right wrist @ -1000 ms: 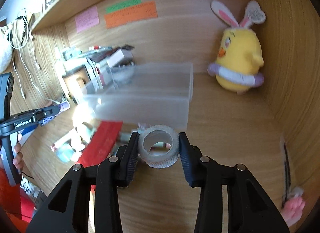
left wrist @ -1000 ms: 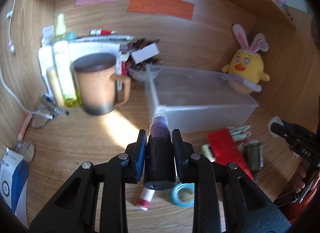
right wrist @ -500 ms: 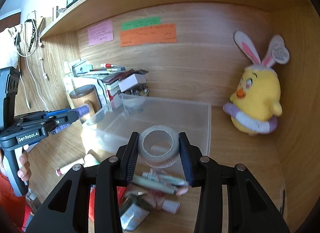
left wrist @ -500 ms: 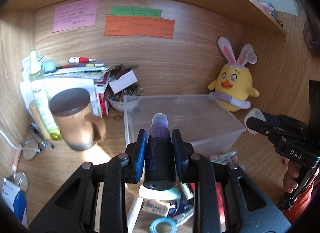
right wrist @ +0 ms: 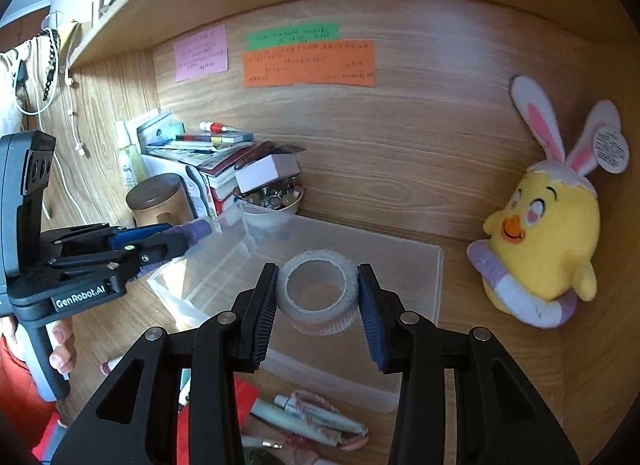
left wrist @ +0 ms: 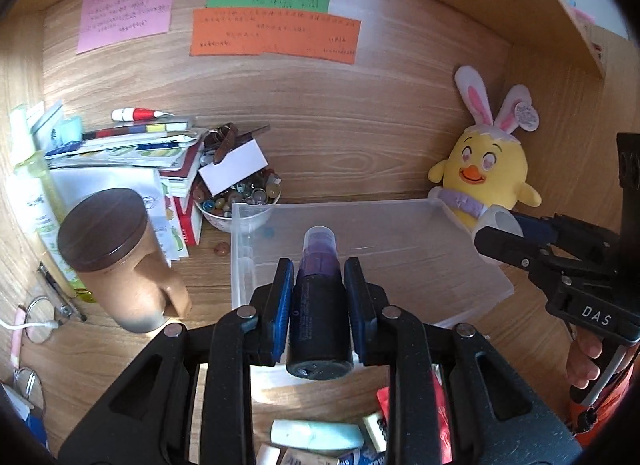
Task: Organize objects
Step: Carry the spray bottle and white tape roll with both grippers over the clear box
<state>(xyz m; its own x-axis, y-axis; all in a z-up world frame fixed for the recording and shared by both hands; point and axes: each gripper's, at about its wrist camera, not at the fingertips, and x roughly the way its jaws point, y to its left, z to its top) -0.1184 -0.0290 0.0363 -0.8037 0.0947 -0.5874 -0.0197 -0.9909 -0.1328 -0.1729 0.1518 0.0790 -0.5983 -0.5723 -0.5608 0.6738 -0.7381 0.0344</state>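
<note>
My left gripper [left wrist: 319,289] is shut on a dark bottle with a purple cap [left wrist: 318,305], held above the near edge of a clear plastic bin [left wrist: 400,265] on the wooden desk. My right gripper [right wrist: 318,297] is shut on a white tape roll [right wrist: 318,293], held over the same bin [right wrist: 400,265]. In the right wrist view the left gripper [right wrist: 176,241] with the purple cap reaches in from the left at the bin's corner. In the left wrist view the right gripper [left wrist: 500,233] comes in from the right beside the bin. The bin looks empty.
A brown lidded mug [left wrist: 120,261], stacked books and boxes [left wrist: 132,153] and a bowl of small trinkets [left wrist: 240,201] stand left of the bin. A yellow plush chick [right wrist: 548,233] sits at the right wall. Tubes, a red packet and other small items [right wrist: 312,421] lie in front of the bin.
Both grippers have risen and moved toward the back wall with their loads, from over the loose items to over the bin. Neither grip has changed.
</note>
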